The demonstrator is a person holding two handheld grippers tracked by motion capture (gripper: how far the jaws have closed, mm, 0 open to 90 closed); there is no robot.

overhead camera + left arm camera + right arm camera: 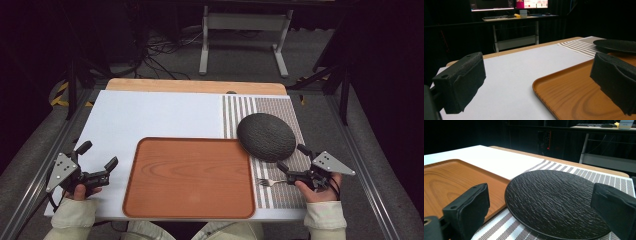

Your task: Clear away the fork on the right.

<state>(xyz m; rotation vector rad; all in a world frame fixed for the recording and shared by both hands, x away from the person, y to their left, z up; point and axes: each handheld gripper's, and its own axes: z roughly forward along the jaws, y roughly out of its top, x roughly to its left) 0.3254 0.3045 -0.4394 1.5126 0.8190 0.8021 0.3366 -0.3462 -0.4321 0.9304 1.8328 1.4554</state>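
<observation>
The right gripper (pixel 292 156) sits at about four o'clock on the table (pixel 150 115), jaws spread wide and released with nothing between them, pointing toward the dark round plate (pixel 265 136) just beyond at two o'clock. That plate lies flat on the striped mat (pixel 240 107), its edge overlapping the upper right corner of the wooden tray (pixel 190 177), and a fork (pixel 270 182) rests on the mat at five o'clock. At eight o'clock the left gripper (pixel 97 155) is likewise released, empty, beside the tray.
</observation>
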